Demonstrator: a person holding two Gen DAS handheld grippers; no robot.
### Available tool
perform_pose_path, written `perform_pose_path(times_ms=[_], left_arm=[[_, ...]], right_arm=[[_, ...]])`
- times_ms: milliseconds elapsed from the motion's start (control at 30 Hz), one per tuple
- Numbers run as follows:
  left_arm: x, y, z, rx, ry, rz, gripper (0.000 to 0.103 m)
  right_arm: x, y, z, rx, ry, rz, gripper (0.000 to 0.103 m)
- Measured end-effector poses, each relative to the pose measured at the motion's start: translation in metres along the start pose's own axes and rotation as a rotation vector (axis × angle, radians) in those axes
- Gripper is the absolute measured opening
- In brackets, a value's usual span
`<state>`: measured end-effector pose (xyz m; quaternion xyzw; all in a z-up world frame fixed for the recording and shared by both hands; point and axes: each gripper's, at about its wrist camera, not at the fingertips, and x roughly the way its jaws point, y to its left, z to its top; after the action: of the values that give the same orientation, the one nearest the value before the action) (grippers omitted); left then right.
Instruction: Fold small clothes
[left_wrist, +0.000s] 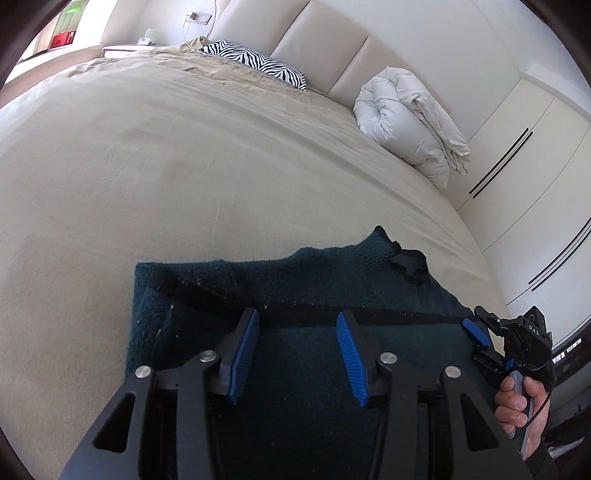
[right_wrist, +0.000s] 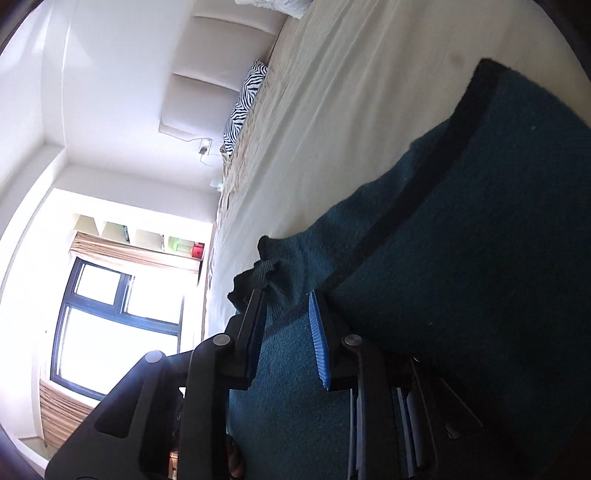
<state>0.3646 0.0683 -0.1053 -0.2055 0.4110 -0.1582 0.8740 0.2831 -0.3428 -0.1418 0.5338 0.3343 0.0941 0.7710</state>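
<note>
Lying flat on the beige bed (left_wrist: 155, 177), a dark teal sweater (left_wrist: 295, 280) spreads under and ahead of both sets of jaws. Above its near part, the left gripper (left_wrist: 297, 332) hovers with jaws wide and nothing between them. Tipped sideways, the right gripper (right_wrist: 286, 314) has its jaws part-way apart astride the sweater's edge near the collar (right_wrist: 258, 273); whether they pinch it I cannot tell.
</note>
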Motion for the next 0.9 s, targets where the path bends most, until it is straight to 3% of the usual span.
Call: perform_pose_path(times_ms=[100,167,300,367,433,500,600,667,700,733,833,900], left_arm=[[0.000,0.001,-0.001,0.000,-0.007,-0.009,0.048],[-0.002,0.006,-0.001,-0.024,-0.006,-0.038,0.048],[-0.031,-0.004,-0.007,-0.029,-0.013,-0.009,0.051],[-0.056,-0.023,-0.023,-0.013,-0.024,-0.065,0.052],[-0.080,-0.047,-0.049,-0.001,-0.045,-0.105,0.066],[-0.091,-0.068,-0.076,0.021,-0.032,-0.154,0.067],[-0.086,-0.085,-0.108,0.093,0.015,-0.103,0.067],[-0.074,-0.072,-0.120,0.077,0.066,-0.042,0.066],[-0.074,-0.060,-0.124,0.053,0.072,-0.042,0.056],[-0.077,-0.048,-0.125,0.023,0.067,-0.062,0.045],[-0.089,-0.017,-0.123,-0.082,0.072,-0.121,0.040],[-0.095,-0.005,-0.122,-0.098,0.072,-0.137,0.038]], right_arm=[[-0.036,-0.024,0.020,0.067,-0.119,-0.023,0.020],[-0.058,-0.031,0.028,0.083,-0.184,-0.088,0.021],[-0.099,-0.017,0.019,0.060,-0.260,-0.202,0.025],[-0.112,0.007,-0.002,-0.018,-0.218,-0.183,0.027],[-0.106,0.033,-0.037,-0.071,-0.155,-0.095,0.027],[-0.085,0.057,-0.084,-0.124,-0.027,-0.017,0.027],[-0.042,0.063,-0.151,-0.136,0.149,0.012,0.027],[-0.021,0.049,-0.180,-0.118,0.221,-0.027,0.025],[-0.019,0.040,-0.183,-0.099,0.223,-0.054,0.025],[-0.023,0.032,-0.181,-0.074,0.214,-0.025,0.024],[-0.056,0.016,-0.155,-0.049,0.112,-0.028,0.024],[-0.083,-0.005,-0.137,0.030,0.039,-0.019,0.023]])
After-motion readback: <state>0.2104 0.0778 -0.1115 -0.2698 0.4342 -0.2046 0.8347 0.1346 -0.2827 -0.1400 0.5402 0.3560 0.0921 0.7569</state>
